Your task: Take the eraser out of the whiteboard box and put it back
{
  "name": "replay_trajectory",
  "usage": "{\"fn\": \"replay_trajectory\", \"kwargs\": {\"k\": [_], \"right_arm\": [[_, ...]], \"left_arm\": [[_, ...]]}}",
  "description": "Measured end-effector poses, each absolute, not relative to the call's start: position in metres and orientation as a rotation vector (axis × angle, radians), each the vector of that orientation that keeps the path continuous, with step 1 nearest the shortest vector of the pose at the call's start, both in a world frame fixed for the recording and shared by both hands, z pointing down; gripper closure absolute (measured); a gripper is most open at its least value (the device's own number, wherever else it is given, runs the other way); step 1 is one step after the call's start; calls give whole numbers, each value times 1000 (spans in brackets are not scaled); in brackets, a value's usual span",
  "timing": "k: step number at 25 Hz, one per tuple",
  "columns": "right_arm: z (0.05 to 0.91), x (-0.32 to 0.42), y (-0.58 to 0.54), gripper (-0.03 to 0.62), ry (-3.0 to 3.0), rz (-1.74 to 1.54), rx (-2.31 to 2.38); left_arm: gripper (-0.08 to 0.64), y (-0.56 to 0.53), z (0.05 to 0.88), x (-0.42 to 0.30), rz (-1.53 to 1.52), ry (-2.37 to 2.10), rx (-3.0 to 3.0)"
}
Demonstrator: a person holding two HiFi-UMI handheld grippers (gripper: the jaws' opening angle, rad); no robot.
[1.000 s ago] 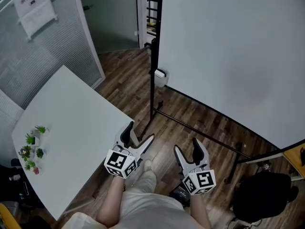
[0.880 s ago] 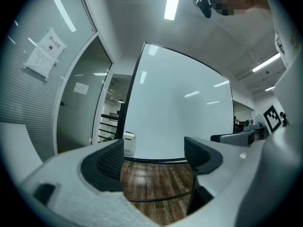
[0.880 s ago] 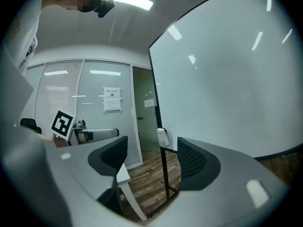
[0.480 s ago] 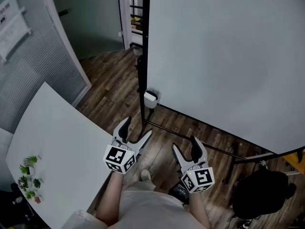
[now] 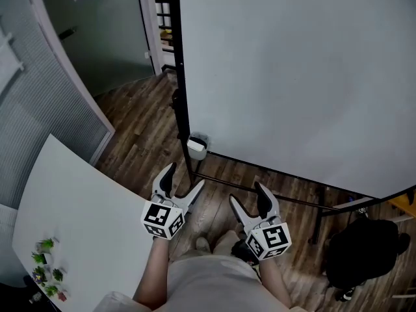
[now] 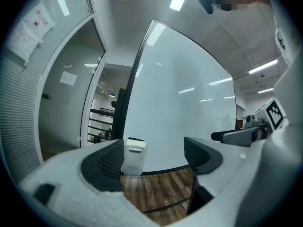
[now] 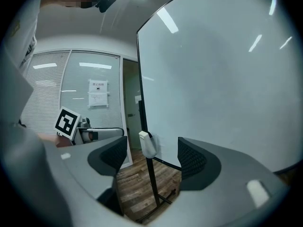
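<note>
A small white whiteboard box hangs on the black frame at the lower left corner of the large whiteboard. It also shows as the white box in the left gripper view and the white box in the right gripper view, some way ahead of the jaws. I cannot make out the eraser inside it. My left gripper is open and holds nothing, below the box. My right gripper is open too, lower and to the right of the box.
A white table with small potted plants stands at the left. The whiteboard's black stand bar runs over the wooden floor. A black bag lies at the lower right. A glass partition is at the left.
Both grippers and my view have moved closer to the whiteboard's lower left corner. The box now sits nearer, just above the left gripper. Both grippers stayed open.
</note>
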State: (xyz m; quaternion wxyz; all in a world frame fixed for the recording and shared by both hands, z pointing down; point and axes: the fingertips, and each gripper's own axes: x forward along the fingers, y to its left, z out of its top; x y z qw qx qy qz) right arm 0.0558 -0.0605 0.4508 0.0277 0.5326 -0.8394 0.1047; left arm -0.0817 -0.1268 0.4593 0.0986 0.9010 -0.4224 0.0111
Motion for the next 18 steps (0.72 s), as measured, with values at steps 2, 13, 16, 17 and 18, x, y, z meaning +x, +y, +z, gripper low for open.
{"fn": "replay_trajectory", "kwargs": {"k": [2,13,16,17,18], "right_arm": [[447,57,-66,259,-2601,314,1649],[440,69,-86,272,-2641,315,1661],[444,72,-90,273,-2630,315,1661],[446,73,-92,273,-2623,315,1660],[448,74,-93,273,-2617,316,1660]], "left_arm": [[170,-133,457,-78,32,-1244,2676],[169,-156,453,-64,87,-1251,2705],[170,-162,457,-63,94,-1257,2698],[170,-164,459,-63,101,-1257,2695],[170,-166,462,-62,110,-1258,2692]]}}
